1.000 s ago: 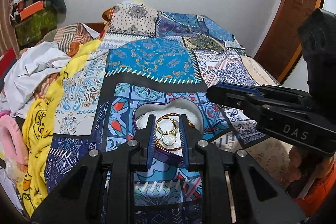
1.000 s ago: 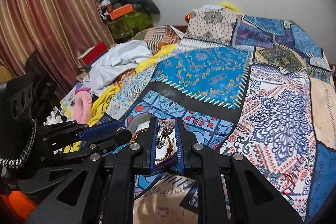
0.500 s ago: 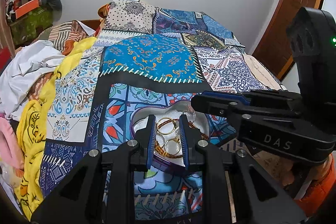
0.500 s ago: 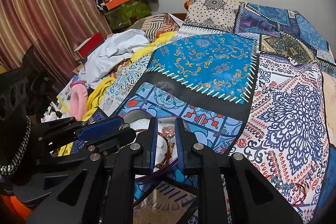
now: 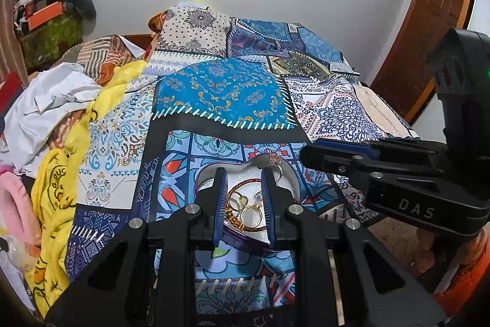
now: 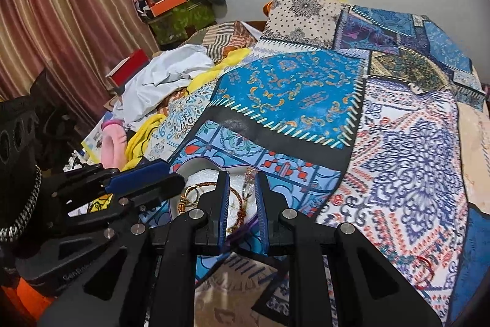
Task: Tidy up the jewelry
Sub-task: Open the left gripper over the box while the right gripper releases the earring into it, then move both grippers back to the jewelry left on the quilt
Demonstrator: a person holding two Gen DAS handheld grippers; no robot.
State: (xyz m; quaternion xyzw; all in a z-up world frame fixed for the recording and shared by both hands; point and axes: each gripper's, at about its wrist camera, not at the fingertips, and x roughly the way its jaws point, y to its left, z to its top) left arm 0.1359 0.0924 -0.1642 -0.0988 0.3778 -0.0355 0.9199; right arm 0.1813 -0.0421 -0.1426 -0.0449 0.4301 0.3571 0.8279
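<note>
A heart-shaped jewelry box with white foam lining lies on the patchwork bedspread. It holds gold rings, a gold bangle and a pink-stoned ring at its far rim. My left gripper hovers just over the box, jaws slightly apart and empty. My right gripper is beside it on the right, jaws slightly apart and empty, with the stoned ring lying in the box beyond the gap. The box also shows in the right wrist view. The right gripper appears in the left wrist view.
A pile of clothes, white cloth and yellow fabric, lies along the bed's left side. A red bangle lies on the bedspread at the right. A wooden door stands at the far right; curtains hang at left.
One second ago the right gripper held the stoned ring between its fingers; the ring now lies in the box. Both grippers have shifted a little over the box.
</note>
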